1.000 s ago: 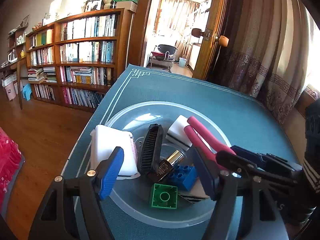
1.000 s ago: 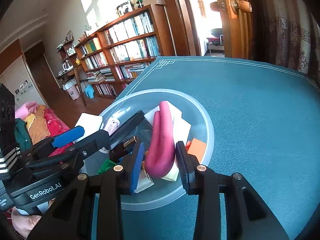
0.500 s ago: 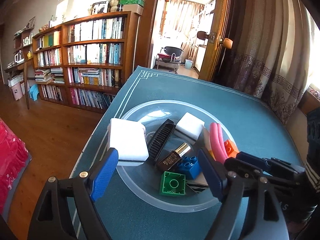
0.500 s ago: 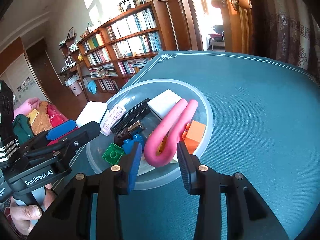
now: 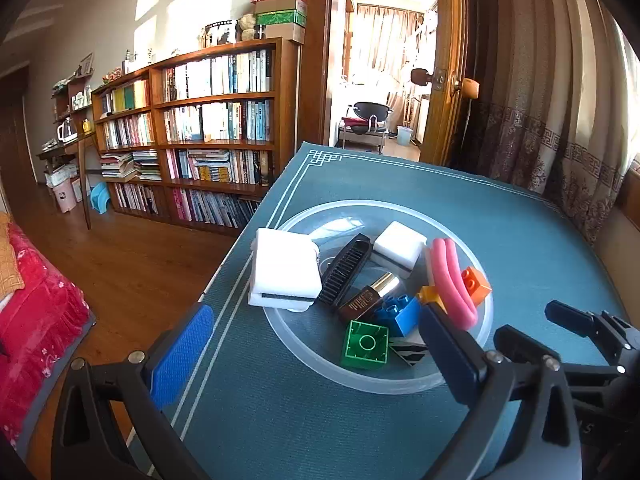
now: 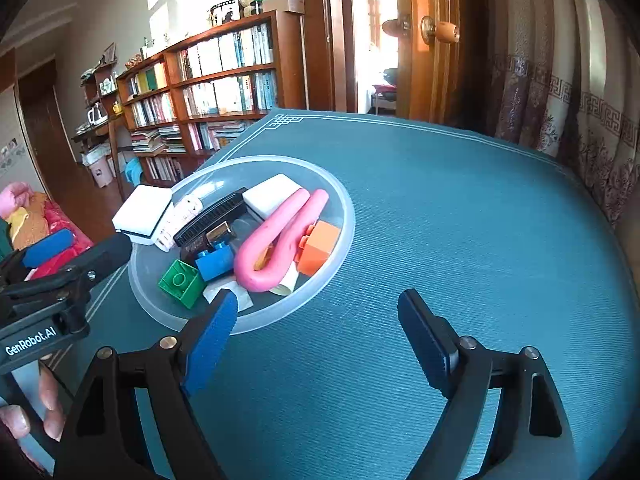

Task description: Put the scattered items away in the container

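A clear plastic bowl (image 5: 360, 376) stands on the teal table and holds several items. A pink U-shaped foam piece (image 6: 280, 240) lies in it against an orange brick (image 6: 320, 246), with a blue brick (image 6: 214, 260), a green brick (image 6: 180, 280), a black comb (image 6: 212, 218) and a white block (image 6: 272, 196). A larger white sponge (image 5: 284, 272) rests on the bowl's left rim. My right gripper (image 6: 318, 304) is open and empty, just short of the near rim. My left gripper (image 5: 314, 320) is open and empty on the bowl's near side.
The teal cloth (image 6: 460, 220) stretches wide to the right of the bowl. The table's left edge (image 5: 236, 256) drops to a wooden floor, with bookshelves (image 5: 208, 140) beyond. Curtains (image 5: 560, 120) hang behind at the right. A hand (image 6: 40, 408) holds the left gripper.
My right gripper let the pink foam piece go into the bowl, opened wide and drew back. The left gripper also pulled back from the bowl.
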`<action>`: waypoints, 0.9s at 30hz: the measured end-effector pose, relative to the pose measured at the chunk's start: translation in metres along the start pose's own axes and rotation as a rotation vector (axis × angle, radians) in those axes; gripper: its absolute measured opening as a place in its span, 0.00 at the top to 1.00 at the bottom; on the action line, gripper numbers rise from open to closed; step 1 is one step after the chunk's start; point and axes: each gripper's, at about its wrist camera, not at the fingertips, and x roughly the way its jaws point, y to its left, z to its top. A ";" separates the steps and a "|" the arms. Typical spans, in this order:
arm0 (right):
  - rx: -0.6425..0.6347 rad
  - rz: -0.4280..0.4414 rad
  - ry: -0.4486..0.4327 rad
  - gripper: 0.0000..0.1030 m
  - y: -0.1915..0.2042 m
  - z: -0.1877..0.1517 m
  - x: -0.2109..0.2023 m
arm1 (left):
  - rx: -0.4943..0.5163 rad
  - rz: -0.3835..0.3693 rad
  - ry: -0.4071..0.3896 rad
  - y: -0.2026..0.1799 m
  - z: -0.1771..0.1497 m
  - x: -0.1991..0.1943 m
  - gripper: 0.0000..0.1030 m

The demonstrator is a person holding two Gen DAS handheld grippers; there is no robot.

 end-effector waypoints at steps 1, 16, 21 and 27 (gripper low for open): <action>-0.011 -0.021 -0.008 0.17 0.000 -0.001 -0.003 | -0.002 0.007 -0.003 0.001 -0.001 -0.003 0.00; -0.060 -0.085 -0.129 0.15 0.002 -0.010 -0.044 | -0.040 0.131 -0.015 0.020 -0.014 -0.030 0.00; -0.072 -0.043 -0.111 0.15 0.009 -0.012 -0.045 | -0.029 0.116 -0.022 0.023 -0.020 -0.038 0.00; -0.104 -0.027 -0.100 0.01 0.021 -0.012 -0.045 | -0.059 0.102 -0.014 0.032 -0.023 -0.041 0.00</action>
